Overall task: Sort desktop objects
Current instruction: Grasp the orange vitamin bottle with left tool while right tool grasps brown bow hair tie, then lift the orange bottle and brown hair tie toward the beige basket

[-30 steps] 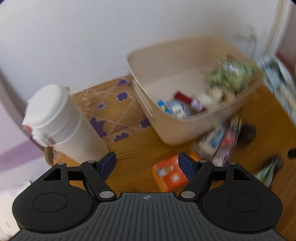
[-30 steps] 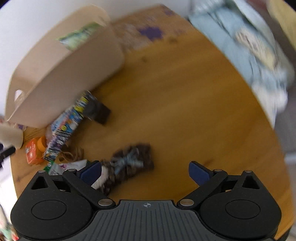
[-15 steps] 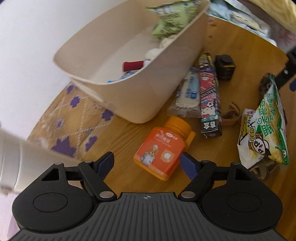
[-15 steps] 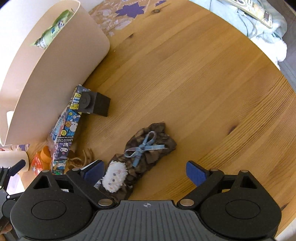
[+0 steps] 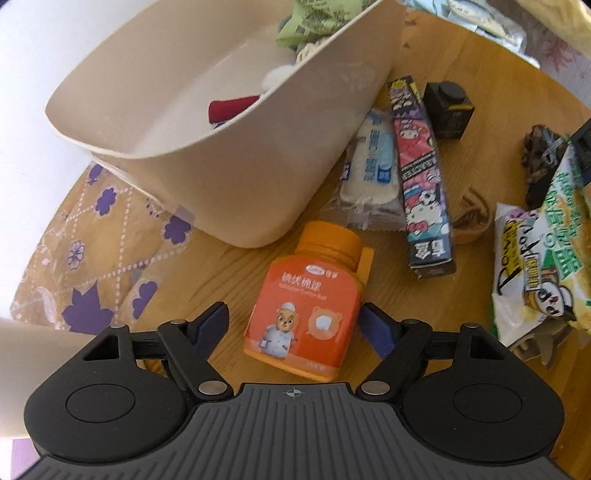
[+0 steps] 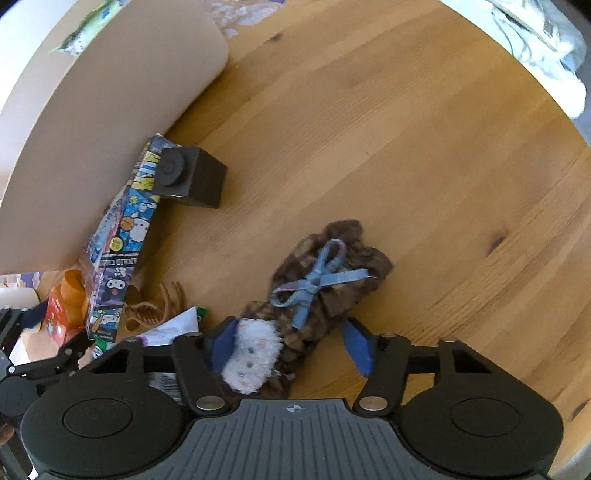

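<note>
The sorting was partly done: the bin already held a green packet and a few small items, but most things lay on the bench. The left gripper, jaws apart, straddled the orange bottle; the right gripper, jaws apart, straddled the brown scrunchie. A snack bag, carton, wipes and black cube were left.

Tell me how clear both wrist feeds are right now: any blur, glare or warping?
Left wrist view: sharp near the centre, the label on the orange bottle readable; fisheye bends the bin wall; the wall behind is washed out white. Right wrist view: mostly sharp on the scrunchie, soft at the edges, table rim curved by the lens, no hard glare.
</note>
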A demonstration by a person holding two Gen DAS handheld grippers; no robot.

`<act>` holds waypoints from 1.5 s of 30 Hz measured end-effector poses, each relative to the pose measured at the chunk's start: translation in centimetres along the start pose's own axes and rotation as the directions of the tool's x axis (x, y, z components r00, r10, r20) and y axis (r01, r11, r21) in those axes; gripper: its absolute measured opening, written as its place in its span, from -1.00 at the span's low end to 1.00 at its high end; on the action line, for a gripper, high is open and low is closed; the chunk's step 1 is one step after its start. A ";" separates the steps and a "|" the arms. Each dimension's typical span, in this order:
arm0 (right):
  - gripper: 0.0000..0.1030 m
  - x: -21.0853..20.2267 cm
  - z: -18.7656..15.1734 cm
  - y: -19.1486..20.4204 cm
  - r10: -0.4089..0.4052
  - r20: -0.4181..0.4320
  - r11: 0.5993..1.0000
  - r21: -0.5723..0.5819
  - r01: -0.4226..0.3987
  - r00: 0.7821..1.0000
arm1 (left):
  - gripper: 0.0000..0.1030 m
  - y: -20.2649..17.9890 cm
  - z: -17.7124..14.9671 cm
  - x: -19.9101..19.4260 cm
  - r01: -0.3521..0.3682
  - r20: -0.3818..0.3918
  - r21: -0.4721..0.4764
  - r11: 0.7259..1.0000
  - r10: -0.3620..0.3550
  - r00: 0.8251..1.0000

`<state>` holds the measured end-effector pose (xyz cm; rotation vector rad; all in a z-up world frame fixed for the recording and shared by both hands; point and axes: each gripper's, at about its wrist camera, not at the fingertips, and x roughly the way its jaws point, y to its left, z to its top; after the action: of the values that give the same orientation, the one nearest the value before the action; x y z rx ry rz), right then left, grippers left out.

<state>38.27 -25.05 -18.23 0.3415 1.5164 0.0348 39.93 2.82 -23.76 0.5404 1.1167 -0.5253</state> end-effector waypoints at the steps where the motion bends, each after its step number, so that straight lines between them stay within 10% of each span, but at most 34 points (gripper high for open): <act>1: 0.01 -0.1 -0.1 0.0 0.002 0.003 1.000 -0.006 -0.002 1.000 | 0.29 0.1 0.0 -0.1 0.019 0.006 -0.008 1.000 -0.019 1.000; 27: -0.20 -7.1 -0.3 -4.2 0.100 0.155 0.988 -0.133 -0.079 0.983 | 0.07 -2.8 -2.4 -5.7 0.060 0.042 -0.134 0.989 -0.055 0.998; 45: -0.20 -14.9 3.5 -0.5 0.268 0.293 0.924 -0.348 -0.159 0.918 | 0.07 -3.2 -0.7 -14.5 0.055 0.229 -0.211 0.976 -0.005 0.973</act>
<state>40.62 -29.66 -3.81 0.2393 1.1046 0.3774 32.37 2.65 -10.94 0.2655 0.9493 -0.4722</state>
